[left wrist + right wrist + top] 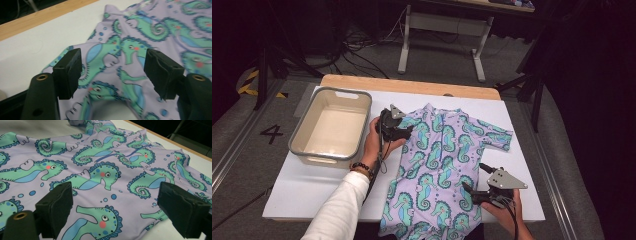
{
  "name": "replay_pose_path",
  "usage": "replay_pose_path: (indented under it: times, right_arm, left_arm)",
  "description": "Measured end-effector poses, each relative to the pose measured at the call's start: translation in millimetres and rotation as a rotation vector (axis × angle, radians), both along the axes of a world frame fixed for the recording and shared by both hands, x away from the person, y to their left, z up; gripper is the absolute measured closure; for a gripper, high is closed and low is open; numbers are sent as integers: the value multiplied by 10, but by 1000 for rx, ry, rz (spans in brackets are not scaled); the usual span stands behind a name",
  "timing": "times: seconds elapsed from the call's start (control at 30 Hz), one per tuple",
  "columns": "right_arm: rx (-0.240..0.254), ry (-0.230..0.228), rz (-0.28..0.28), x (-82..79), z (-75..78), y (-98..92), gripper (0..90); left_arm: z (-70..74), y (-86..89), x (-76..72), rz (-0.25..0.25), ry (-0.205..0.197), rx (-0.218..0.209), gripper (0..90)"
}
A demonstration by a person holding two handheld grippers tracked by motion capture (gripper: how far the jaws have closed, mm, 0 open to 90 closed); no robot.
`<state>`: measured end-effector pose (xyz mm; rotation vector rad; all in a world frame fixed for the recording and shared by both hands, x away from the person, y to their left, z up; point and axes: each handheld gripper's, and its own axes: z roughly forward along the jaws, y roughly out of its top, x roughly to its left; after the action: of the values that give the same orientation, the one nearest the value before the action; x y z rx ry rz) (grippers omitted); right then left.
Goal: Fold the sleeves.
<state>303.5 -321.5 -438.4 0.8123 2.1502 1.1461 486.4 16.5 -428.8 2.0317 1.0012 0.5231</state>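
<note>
Nearest the overhead camera, low at the table's front edge, the right gripper (476,181) sits in the person's hand with its jaws spread wide and nothing between them; in its own view the two black pads stand well apart above the lilac cloth without pressing on it. Just under and around it lies the seahorse swimsuit (439,160), a child's short-sleeved piece printed with green seahorses, spread flat on the white board (302,185) with its neck toward the far side and its legs hanging toward the person. Farther up, at the garment's left shoulder, the left gripper (408,131) is held in the other hand, a beaded bracelet (362,167) on that wrist and a white sleeve (337,210) behind it. Its jaws also stand open, empty, with the printed fabric lying loose between and below them; whether the pads brush the cloth I cannot tell. Left of that hand, close beside it, a grey-rimmed plastic tub (297,135) rests on the board. Beyond the board runs a wooden table edge (412,86).
</note>
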Motion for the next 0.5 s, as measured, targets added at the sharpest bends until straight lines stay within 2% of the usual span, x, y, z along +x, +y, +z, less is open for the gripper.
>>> replay_pose_path:
  times: [0.1, 0.13, 0.3, 0.47, 0.5]
  right_arm:
    - [-3, 8, 5, 3, -12, 7, 139]
    - [-6, 9, 9, 3, -16, 11, 139]
    - [-23, 11, 27, -14, -21, 41, 139]
    - [-31, 31, 45, -10, -44, 74, 139]
    - [-35, 33, 48, -11, -46, 80, 139]
  left_arm:
    - [-40, 13, 180, 31, 40, 2, 327]
    - [-67, 33, 265, 45, 62, -16, 326]
    - [-143, 77, 441, 79, 102, -16, 323]
    - [-279, 73, 555, 132, 153, 36, 330]
    - [-311, 73, 569, 135, 166, 35, 339]
